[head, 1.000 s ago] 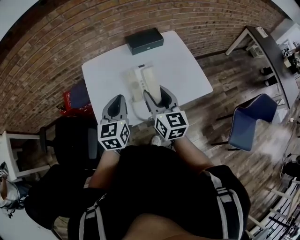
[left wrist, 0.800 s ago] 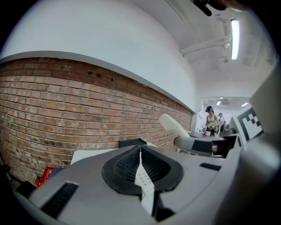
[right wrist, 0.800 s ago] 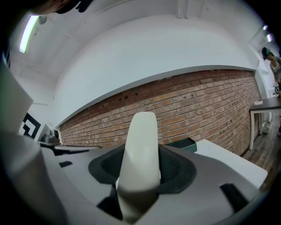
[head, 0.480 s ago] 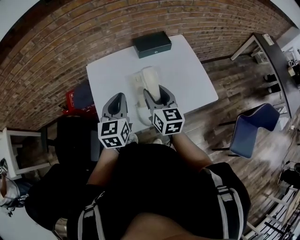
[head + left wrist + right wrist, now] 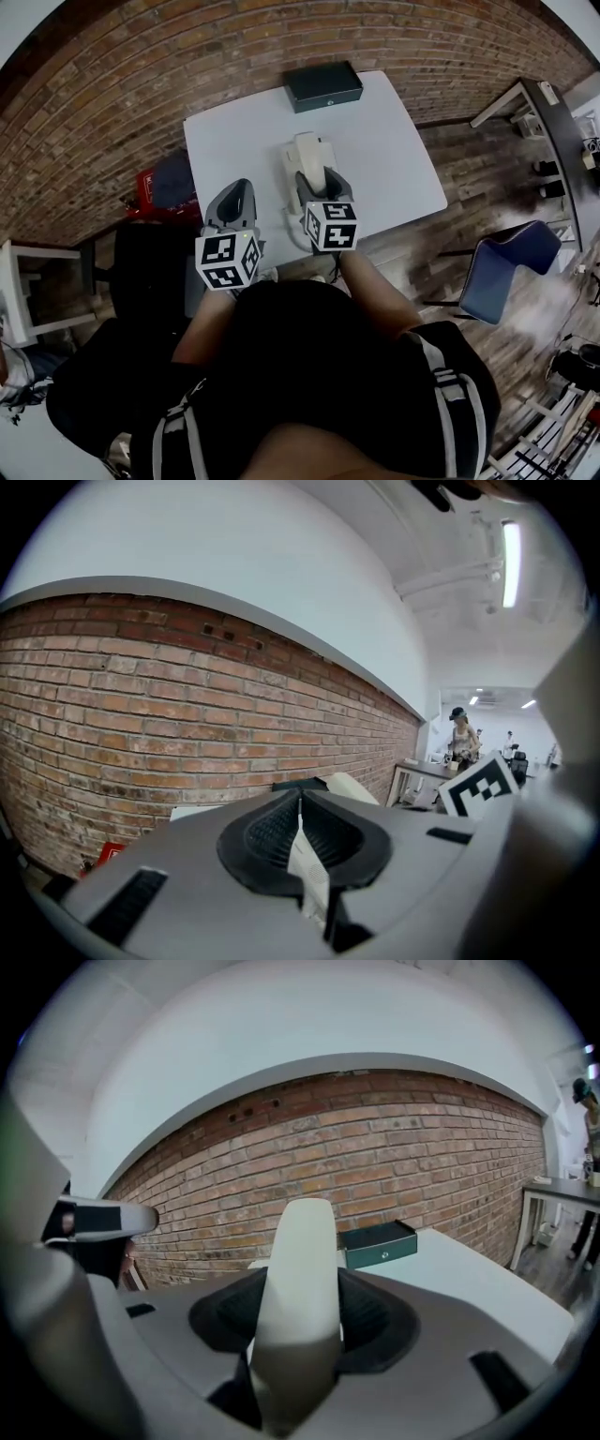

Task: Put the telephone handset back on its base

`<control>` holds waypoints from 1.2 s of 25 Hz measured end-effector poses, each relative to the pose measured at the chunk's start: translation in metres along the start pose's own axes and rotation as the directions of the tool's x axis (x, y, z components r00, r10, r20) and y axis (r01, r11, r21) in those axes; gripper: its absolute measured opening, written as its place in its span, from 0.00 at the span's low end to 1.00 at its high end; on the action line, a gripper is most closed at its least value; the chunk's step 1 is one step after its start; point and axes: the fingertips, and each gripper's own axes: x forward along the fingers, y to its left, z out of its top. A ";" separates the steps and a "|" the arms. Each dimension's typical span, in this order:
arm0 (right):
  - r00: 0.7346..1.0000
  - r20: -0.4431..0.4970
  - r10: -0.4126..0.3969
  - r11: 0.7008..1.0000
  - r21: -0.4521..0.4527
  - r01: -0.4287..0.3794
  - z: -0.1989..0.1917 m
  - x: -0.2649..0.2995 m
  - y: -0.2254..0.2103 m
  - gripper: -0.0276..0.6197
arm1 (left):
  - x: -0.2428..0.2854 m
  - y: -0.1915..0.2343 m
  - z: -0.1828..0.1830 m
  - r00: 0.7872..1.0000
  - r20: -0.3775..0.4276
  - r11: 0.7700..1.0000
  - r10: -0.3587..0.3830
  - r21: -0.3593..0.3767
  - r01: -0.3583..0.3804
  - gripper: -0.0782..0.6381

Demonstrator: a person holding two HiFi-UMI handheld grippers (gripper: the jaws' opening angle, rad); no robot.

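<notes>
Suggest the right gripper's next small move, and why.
Probably ease the handset down onto the base. The right gripper is clamped on it and seems to hold it above the white table, with the base showing just beside it in the head view.

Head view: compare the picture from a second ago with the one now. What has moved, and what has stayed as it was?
The right gripper, jaws clamped on the handset, has carried it leftward from beside the base to over it. Whether it is seated cannot be told. The left gripper stays shut and empty near the table's front edge, and the dark box stays at the far edge.
</notes>
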 end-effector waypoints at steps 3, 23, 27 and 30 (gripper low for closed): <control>1.000 -0.021 -0.015 1.000 -0.016 0.014 -0.010 0.016 -0.003 0.35 | -0.001 0.009 0.001 1.000 0.001 1.000 0.011 -0.003 -0.011 0.12; 0.972 -0.216 -0.087 0.995 -0.075 0.073 -0.082 0.088 -0.016 0.35 | -0.013 0.052 -0.001 0.996 -0.014 0.996 0.093 -0.014 -0.093 0.12; 0.966 -0.242 -0.088 0.995 -0.068 0.073 -0.093 0.094 -0.014 0.35 | -0.019 0.061 -0.001 0.993 -0.015 0.993 0.116 -0.022 -0.117 0.12; 0.965 -0.249 -0.087 0.995 -0.063 0.073 -0.096 0.097 -0.013 0.35 | -0.023 0.065 -0.001 0.992 -0.017 0.992 0.127 -0.022 -0.128 0.12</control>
